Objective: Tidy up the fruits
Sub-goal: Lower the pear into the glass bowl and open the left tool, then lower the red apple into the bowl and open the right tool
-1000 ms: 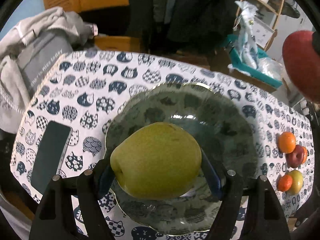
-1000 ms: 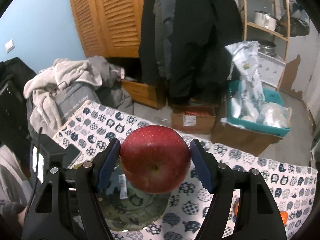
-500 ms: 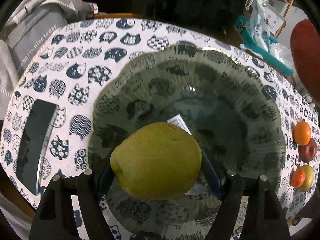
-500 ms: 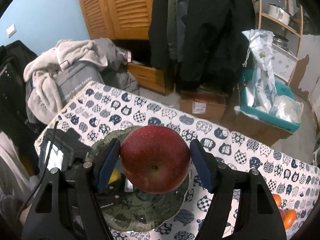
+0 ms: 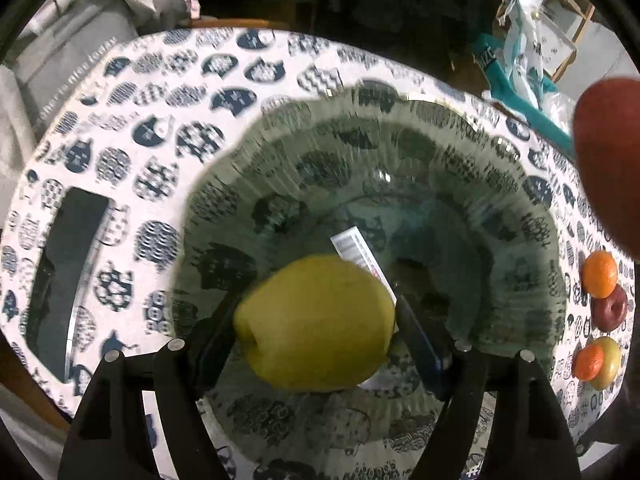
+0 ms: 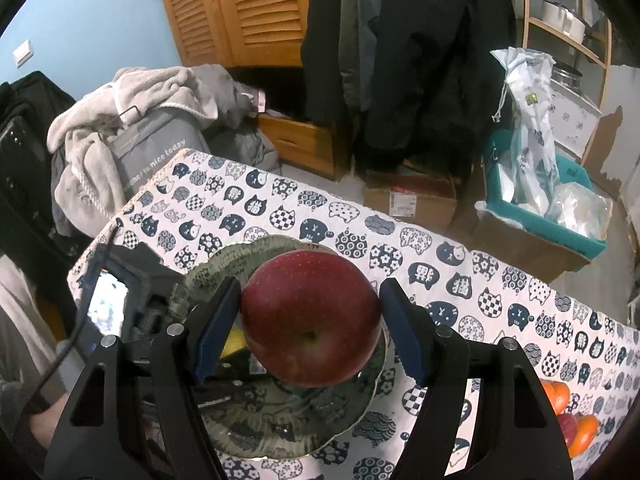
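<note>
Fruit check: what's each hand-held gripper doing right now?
Left hand-held gripper shut on yellow pear, over glass plate. Right hand-held gripper shut on red apple. Plate unobstructed.

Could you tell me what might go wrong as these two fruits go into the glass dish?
1. Both claws converge on one dish: the left claw with the yellow-green fruit and the right claw with the red apple could bump each other.
2. The dish is glass, so a hard set-down could chip it.
3. Round fruit may roll out toward the phone or the small fruits near the table edge.
</note>
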Motion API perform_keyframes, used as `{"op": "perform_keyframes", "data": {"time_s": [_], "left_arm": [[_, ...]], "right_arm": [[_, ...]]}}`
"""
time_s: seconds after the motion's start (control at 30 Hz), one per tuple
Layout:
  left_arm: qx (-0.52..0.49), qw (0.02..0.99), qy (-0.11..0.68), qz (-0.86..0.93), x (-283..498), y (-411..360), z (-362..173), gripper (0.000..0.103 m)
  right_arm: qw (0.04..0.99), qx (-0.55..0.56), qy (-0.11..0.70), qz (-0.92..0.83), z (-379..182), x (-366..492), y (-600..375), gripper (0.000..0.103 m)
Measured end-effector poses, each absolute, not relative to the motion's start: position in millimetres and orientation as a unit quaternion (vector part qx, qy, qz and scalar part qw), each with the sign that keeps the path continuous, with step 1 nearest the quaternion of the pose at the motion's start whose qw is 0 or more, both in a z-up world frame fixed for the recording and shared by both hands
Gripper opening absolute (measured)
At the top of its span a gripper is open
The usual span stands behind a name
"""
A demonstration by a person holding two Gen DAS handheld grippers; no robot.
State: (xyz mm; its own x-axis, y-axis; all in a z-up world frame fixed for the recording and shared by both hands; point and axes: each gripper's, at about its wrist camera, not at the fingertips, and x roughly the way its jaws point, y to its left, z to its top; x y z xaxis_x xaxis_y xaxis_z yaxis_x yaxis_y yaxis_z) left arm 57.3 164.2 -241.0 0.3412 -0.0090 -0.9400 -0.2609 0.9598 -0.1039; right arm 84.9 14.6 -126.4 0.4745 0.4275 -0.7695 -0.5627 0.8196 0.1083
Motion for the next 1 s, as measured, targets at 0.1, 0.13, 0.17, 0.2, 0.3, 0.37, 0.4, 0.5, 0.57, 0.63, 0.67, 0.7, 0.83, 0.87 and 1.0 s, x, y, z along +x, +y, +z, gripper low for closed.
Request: {"op": "perform_keyframes", "data": {"time_s": [0.1,0.13,0.17,0.2,0.3,0.37,0.4,0.5,0.57,0.63,0.67,0.7,0.83,0.87,1.0], "left_arm": [[-0.119,0.826,0.546,0.075,52,168,-220,0.079],[-0.118,0.831,0.539,0.076,51,170,-214,0.079],[-0.115,0.835,0.532,0.078,49,171,-209,0.079],[-0.112,0.838,0.528,0.079,47,172,-204,0.079],[-0.111,0.845,0.518,0.081,44,173,-193,0.079],[-0.111,0.846,0.514,0.083,41,175,-186,0.079],[-0.109,0.848,0.511,0.085,41,172,-184,0.079],[-0.103,0.856,0.499,0.093,38,176,-176,0.079],[-0.104,0.859,0.492,0.096,38,178,-171,0.079],[-0.107,0.862,0.487,0.097,36,179,-167,0.079],[-0.107,0.862,0.485,0.096,35,179,-165,0.079],[-0.107,0.863,0.484,0.096,35,179,-164,0.079],[-0.106,0.863,0.483,0.097,35,179,-162,0.079],[-0.107,0.863,0.484,0.096,34,179,-162,0.079],[-0.105,0.863,0.484,0.097,34,179,-162,0.079]], "right_arm": [[0.853,-0.080,0.428,0.288,-131,87,16,0.072],[0.852,-0.081,0.430,0.288,-134,87,17,0.072],[0.850,-0.083,0.433,0.288,-136,88,18,0.072],[0.849,-0.084,0.436,0.288,-140,88,19,0.072],[0.843,-0.090,0.447,0.286,-151,87,21,0.072],[0.838,-0.095,0.455,0.287,-160,86,22,0.072],[0.835,-0.098,0.460,0.286,-165,86,23,0.072],[0.826,-0.102,0.475,0.287,-179,86,24,0.072],[0.821,-0.109,0.482,0.288,-188,86,26,0.072],[0.816,-0.117,0.487,0.289,-196,84,29,0.072],[0.814,-0.119,0.489,0.289,-199,84,30,0.072],[0.812,-0.122,0.492,0.289,-203,83,32,0.072],[0.803,-0.131,0.502,0.293,-215,80,37,0.071],[0.801,-0.134,0.505,0.292,-219,79,38,0.071],[0.805,-0.130,0.498,0.296,-218,80,39,0.064]]}}
